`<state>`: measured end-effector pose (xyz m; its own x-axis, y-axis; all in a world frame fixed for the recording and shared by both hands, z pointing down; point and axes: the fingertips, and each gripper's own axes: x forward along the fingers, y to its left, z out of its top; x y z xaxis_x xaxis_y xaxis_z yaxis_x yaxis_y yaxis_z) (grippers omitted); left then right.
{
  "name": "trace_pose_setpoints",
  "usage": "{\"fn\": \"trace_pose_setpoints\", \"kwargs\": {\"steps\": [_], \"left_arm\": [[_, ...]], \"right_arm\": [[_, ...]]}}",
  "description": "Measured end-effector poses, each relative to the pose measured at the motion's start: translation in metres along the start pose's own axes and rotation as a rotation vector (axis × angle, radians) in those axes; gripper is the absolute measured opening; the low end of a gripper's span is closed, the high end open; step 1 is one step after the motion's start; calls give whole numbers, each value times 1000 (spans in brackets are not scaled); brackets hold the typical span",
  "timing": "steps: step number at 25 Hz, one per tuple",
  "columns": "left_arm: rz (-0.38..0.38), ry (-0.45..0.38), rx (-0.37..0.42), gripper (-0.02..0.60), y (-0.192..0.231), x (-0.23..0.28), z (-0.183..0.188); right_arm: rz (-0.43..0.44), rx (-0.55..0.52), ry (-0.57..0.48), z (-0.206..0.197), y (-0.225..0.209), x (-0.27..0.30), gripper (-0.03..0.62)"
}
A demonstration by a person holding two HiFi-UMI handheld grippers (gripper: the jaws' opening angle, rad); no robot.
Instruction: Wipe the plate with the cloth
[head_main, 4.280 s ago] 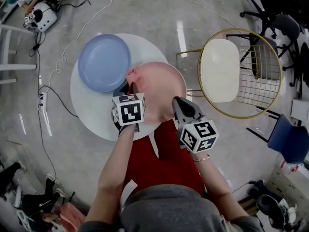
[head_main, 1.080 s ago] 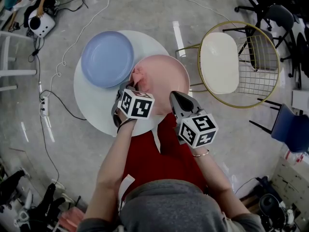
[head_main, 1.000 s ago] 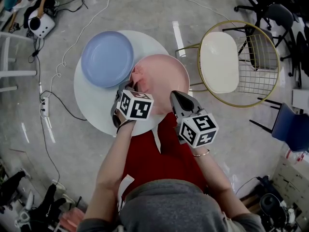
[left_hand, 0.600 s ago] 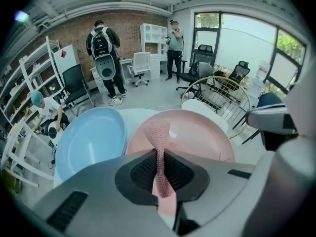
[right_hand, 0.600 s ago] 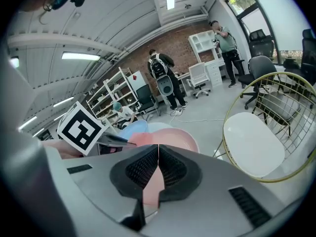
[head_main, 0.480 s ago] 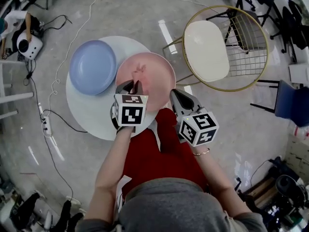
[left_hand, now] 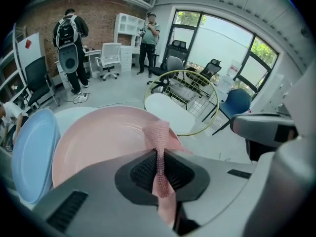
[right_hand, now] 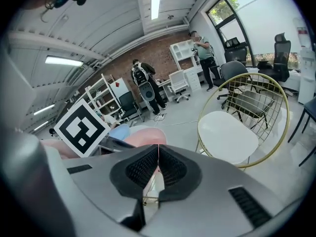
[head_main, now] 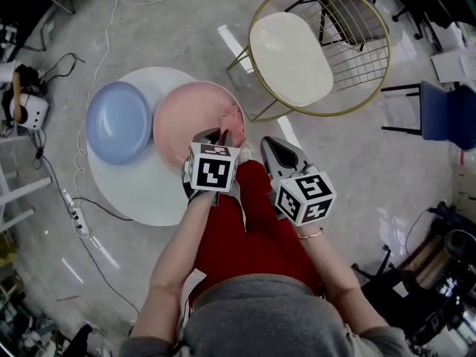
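Head view: a blue plate (head_main: 117, 121) and a pink plate (head_main: 190, 114) share the white table (head_main: 149, 192). The left gripper (head_main: 221, 134) is at the pink plate's near rim, and the right gripper (head_main: 269, 146) is off the table.

Left gripper view: the jaws are clamped on the cloth (left_hand: 159, 137), whose free end lies on the plate.

Right gripper view: the jaws are pressed together and hold nothing.

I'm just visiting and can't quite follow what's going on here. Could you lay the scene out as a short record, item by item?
left claw: shut on the pink cloth
right claw: shut, holding nothing
pink plate: on the white round table, cloth at its near rim
blue plate: on the same table, left of the pink plate
chair: gold wire frame, white seat, beside the table
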<state>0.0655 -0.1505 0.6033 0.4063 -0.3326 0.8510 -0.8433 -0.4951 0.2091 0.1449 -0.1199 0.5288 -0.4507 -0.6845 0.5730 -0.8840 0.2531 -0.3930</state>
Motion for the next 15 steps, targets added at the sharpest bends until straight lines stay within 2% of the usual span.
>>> {"fn": "trace_pose_setpoints", "kwargs": {"steps": [5, 8, 15], "left_arm": [[-11, 63, 1, 32, -3, 17, -16], [11, 98, 10, 32, 3, 18, -27], [48, 124, -5, 32, 22, 7, -48]], "right_arm": [[3, 3, 8, -5, -5, 0, 29], [20, 2, 18, -6, -2, 4, 29], [81, -26, 52, -7, 17, 21, 29]]}}
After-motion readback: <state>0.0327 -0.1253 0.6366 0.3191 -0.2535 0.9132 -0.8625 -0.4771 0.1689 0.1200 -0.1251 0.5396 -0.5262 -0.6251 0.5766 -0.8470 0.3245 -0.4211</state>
